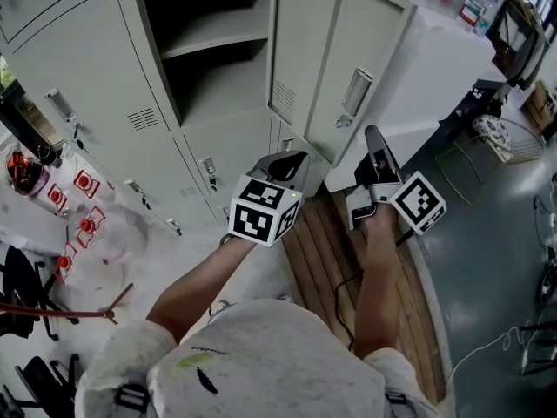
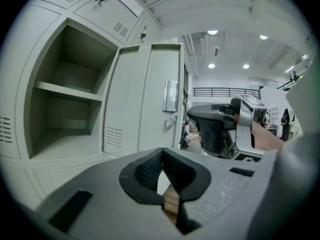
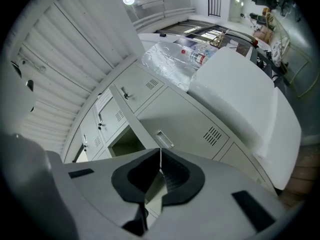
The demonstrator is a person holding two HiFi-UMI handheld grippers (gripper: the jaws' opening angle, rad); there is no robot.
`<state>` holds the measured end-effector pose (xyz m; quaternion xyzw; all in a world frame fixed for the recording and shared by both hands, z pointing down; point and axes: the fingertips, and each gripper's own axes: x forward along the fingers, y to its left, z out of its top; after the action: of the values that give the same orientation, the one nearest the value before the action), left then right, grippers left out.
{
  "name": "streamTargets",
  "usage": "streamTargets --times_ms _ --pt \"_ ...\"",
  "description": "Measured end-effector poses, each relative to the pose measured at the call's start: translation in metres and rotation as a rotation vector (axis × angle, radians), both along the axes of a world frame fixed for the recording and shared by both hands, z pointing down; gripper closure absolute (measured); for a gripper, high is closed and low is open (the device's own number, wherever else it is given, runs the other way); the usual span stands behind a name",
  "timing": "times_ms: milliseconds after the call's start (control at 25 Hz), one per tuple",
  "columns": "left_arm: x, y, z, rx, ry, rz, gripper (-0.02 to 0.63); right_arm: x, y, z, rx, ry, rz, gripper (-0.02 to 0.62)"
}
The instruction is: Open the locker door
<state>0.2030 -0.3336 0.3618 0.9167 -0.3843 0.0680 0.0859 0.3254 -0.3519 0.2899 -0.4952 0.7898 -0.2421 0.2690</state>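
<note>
The grey locker door (image 1: 348, 68) stands swung open, its recessed handle (image 1: 357, 90) on the outer face. The open compartment (image 1: 218, 50) shows one shelf and nothing on it. My left gripper (image 1: 283, 168) is shut and holds nothing, low in front of the lockers. In the left gripper view its tips (image 2: 163, 151) meet below the door (image 2: 147, 99) and handle (image 2: 170, 95). My right gripper (image 1: 376, 142) is shut too, just under the door's free edge and apart from it. Its tips (image 3: 160, 151) point up at the door handle (image 3: 164, 139).
Closed locker doors (image 1: 78, 94) surround the open one. A white box (image 3: 235, 84) and a plastic bag of bottles (image 3: 185, 56) lie on top of the lockers. Wooden slats (image 1: 322, 242) run underfoot. A wire basket (image 1: 513, 138) stands to the right, red items (image 1: 83, 203) to the left.
</note>
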Motion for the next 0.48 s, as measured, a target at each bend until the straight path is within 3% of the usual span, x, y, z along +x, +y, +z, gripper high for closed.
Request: streamTargets --times_ms 320,480 --pt "-0.053 0.007 -0.004 -0.007 0.023 -0.091 0.6 -0.053 0.018 -0.009 0.055 0.11 -0.032 0.586" --pt "-0.088 0.008 -0.007 -0.003 0.031 -0.156 0.6 -0.082 0.02 0.0 0.022 0.164 -0.037 0.586"
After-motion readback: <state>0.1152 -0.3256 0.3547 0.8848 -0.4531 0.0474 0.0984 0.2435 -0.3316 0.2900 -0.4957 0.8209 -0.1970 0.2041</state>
